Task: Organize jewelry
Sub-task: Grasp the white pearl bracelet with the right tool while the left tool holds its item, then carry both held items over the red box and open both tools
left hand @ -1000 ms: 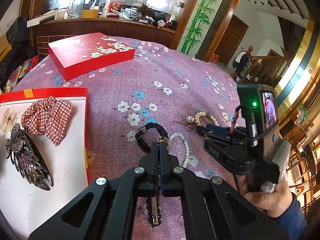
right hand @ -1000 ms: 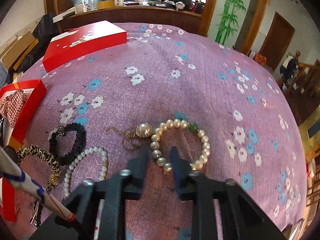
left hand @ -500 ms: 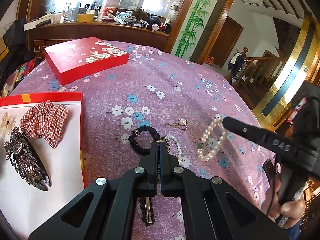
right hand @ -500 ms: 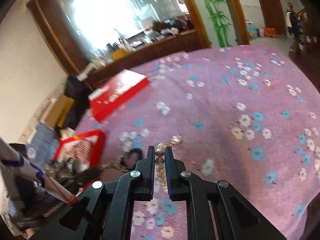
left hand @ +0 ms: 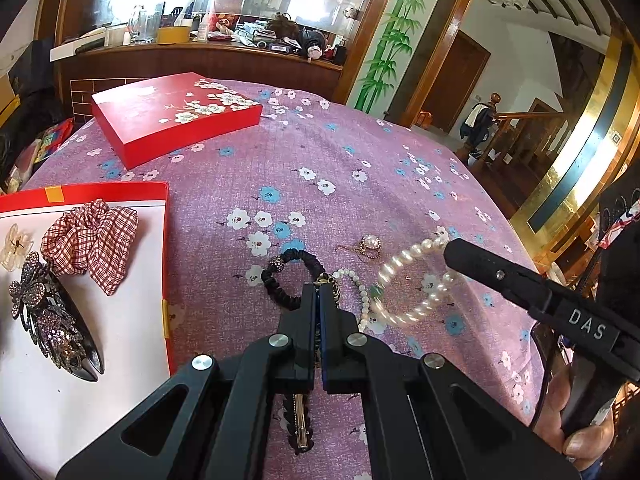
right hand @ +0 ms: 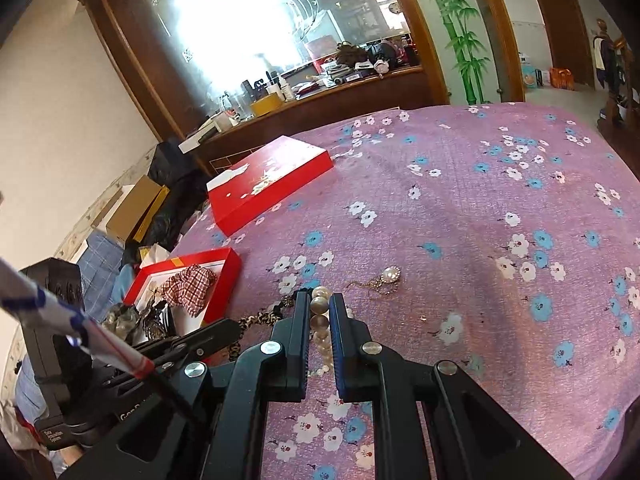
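My right gripper (right hand: pixel 319 304) is shut on a large pearl bracelet (left hand: pixel 404 276) and holds it lifted above the purple cloth; the bracelet hangs from its tip in the left wrist view (left hand: pixel 450 246). My left gripper (left hand: pixel 319 290) is shut on a leopard-print band (right hand: pixel 256 320). A black scrunchie (left hand: pixel 288 274), a small pearl bracelet (left hand: pixel 362 296) and a gold pearl pendant (left hand: pixel 370 245) lie on the cloth. The open red tray (left hand: pixel 162 200) at left holds a plaid scrunchie (left hand: pixel 90 242) and a jewelled hair clip (left hand: pixel 52 320).
A closed red floral box (left hand: pixel 172 116) lies at the back left of the table. A hair barrette (left hand: pixel 298 424) lies under my left gripper. A cluttered wooden counter (left hand: pixel 200 52) stands behind the table. Boxes and bags (right hand: pixel 132 216) crowd the floor at left.
My right gripper closed on the large pearl bracelet, lifted it off the cloth and swung left toward the tray. The left gripper stayed shut and hardly moved.
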A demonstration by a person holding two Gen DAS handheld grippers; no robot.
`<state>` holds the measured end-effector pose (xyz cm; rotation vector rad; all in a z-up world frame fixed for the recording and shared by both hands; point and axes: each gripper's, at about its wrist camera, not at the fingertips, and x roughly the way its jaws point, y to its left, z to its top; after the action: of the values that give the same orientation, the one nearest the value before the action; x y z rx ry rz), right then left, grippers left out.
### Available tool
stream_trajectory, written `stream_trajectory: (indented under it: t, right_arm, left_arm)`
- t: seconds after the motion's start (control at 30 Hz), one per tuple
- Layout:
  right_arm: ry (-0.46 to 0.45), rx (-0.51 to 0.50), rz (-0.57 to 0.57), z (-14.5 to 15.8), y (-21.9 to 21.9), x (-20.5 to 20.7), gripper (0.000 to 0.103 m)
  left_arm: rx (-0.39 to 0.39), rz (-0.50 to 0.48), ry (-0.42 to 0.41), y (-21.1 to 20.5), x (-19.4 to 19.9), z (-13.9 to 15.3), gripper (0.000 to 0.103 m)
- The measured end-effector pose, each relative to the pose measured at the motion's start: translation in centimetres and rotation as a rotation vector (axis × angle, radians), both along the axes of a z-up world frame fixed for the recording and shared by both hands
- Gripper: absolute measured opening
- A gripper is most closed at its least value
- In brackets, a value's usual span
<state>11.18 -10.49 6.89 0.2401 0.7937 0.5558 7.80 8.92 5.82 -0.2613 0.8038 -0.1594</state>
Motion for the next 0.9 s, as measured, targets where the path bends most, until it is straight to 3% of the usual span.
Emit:
stream_trajectory:
  t: [0.67, 0.9]
  right_arm:
    - [-0.02, -0.015, -0.003, 0.0, 0.3, -0.2, 0.011]
    - [-0.054, 0.009, 0.011, 1.2, 0.7, -1.1, 0.011]
  left_arm:
    - [-0.009, 0.01, -0.015, 0.3, -0.1, 0.4, 0.001]
    - [-0.033, 0.036, -0.049, 1.3, -2.2, 2.4, 0.001]
